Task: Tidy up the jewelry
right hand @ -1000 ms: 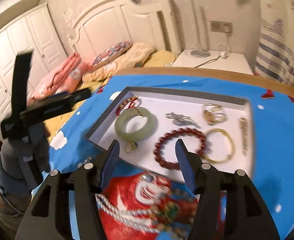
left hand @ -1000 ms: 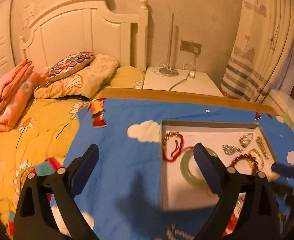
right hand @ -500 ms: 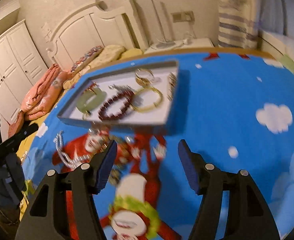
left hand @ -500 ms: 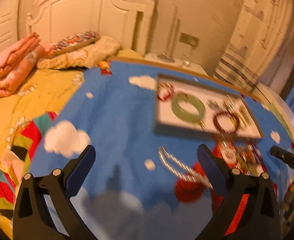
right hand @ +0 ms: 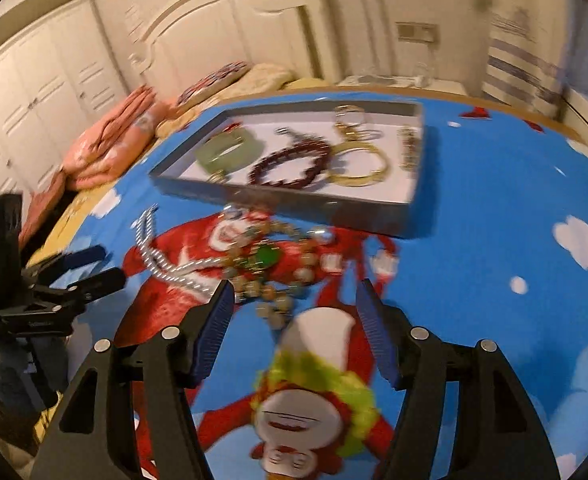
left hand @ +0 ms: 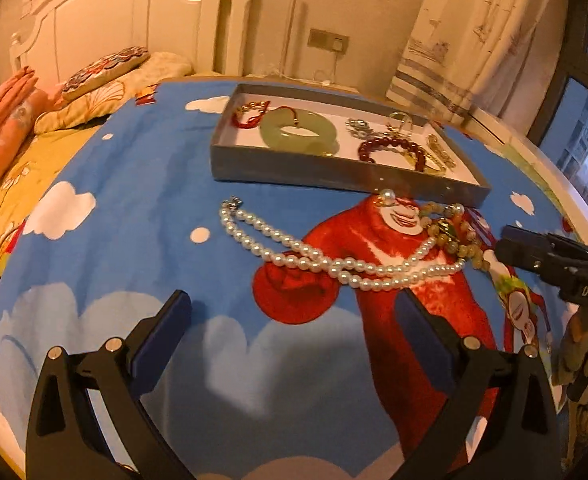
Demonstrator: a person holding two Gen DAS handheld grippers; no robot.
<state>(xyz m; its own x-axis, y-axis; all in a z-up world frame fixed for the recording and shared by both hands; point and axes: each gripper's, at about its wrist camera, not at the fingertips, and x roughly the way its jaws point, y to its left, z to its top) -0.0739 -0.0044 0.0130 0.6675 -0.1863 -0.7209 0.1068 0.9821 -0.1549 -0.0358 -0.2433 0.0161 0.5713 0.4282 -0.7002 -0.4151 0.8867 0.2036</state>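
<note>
A grey tray [left hand: 326,174] [right hand: 277,198] on the blue cartoon cloth holds a green jade bangle [left hand: 281,132] [right hand: 213,154], a dark red bead bracelet [left hand: 394,146] [right hand: 289,162], a gold bangle [right hand: 358,164] and smaller pieces. In front of it lie a pearl necklace [left hand: 314,258] [right hand: 165,264] and a beaded necklace with a green pendant [left hand: 454,236] [right hand: 267,258]. My left gripper [left hand: 291,320] is open and empty, just short of the pearls. My right gripper [right hand: 294,310] is open and empty, its tips right at the beaded necklace.
The cloth [left hand: 133,200] covers a table beside a bed with a white headboard [left hand: 125,24], pillows and folded pink blankets [left hand: 1,120]. A striped curtain [left hand: 474,40] hangs at the back right. A white wardrobe [right hand: 33,88] stands at the left.
Both grippers have pulled back from the tray and dropped lower toward the cloth. The necklaces in front of the tray now lie right ahead of them. Both stay open.
</note>
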